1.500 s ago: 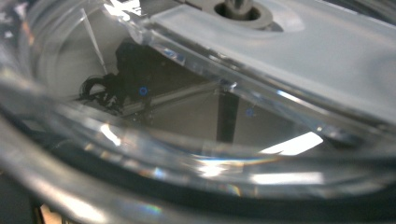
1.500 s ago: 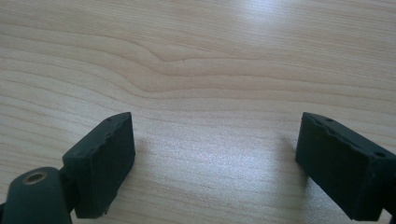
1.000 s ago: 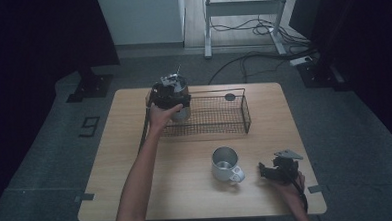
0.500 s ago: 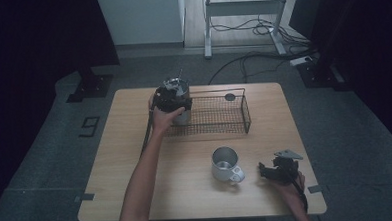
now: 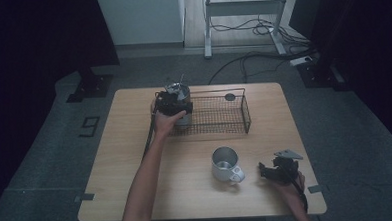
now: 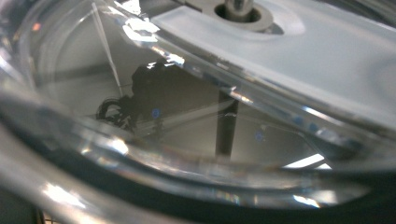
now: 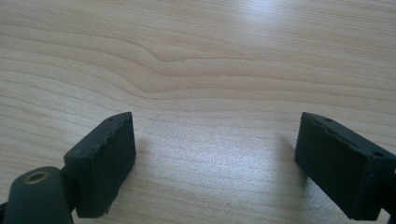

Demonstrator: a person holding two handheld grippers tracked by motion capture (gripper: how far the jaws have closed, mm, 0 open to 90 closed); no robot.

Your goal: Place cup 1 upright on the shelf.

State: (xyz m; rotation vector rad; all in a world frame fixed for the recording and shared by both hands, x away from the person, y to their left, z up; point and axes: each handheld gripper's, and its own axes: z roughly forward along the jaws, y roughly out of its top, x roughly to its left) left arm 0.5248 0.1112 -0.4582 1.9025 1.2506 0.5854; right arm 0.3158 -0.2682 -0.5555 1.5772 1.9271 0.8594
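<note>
A shiny metal cup [image 5: 184, 117] stands upright at the left end of a black wire basket [image 5: 246, 116]. My left gripper [image 5: 172, 102] is on top of the cup and grips its rim. The left gripper view looks from very close into the cup's gleaming inside [image 6: 187, 93], and the jaws are hidden there. A second metal cup [image 5: 225, 163] with a handle stands on the table in front of the basket. My right gripper [image 5: 267, 171] rests low to the right of that cup, apart from it. Its jaws [image 7: 215, 163] stand wide open over bare wood.
The wooden table [image 5: 125, 143] has the basket at its far middle. A small dark round tag [image 5: 229, 96] sits on the basket's far rim. Beyond the table lie grey floor, cables [image 5: 252, 63] and a metal frame.
My left gripper has come down with the metal cup into the basket's left end. The right gripper has stayed where it was.
</note>
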